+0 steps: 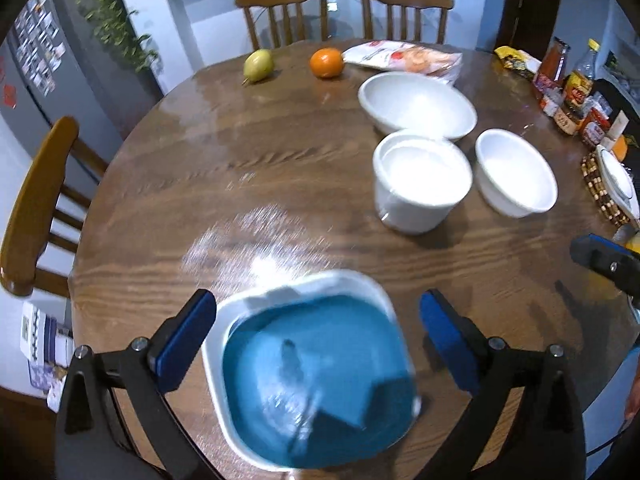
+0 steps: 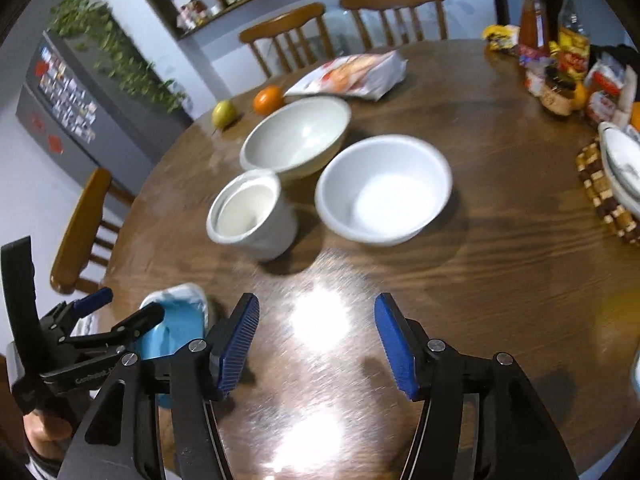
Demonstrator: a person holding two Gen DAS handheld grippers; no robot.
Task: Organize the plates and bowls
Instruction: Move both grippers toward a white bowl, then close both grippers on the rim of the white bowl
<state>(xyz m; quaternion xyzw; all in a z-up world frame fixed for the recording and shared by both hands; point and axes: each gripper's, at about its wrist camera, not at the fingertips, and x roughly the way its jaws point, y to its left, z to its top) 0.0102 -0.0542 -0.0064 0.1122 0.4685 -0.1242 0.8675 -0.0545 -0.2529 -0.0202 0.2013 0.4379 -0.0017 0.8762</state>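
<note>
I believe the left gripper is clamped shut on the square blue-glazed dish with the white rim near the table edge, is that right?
Not quite: the left gripper is open. The left wrist view shows its blue pads standing apart from the square blue-glazed dish with the white rim, which does sit near the edge of the round wooden table.

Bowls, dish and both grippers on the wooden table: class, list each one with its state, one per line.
Blue dish: upright, on the table, between open pads, not gripped.
Large bowl: upright, empty.
Stacked bowls: one nested inside another, upright.
Single white bowl: upright, empty.
Left gripper: open.
Right gripper: open, nothing between its pads.
</note>
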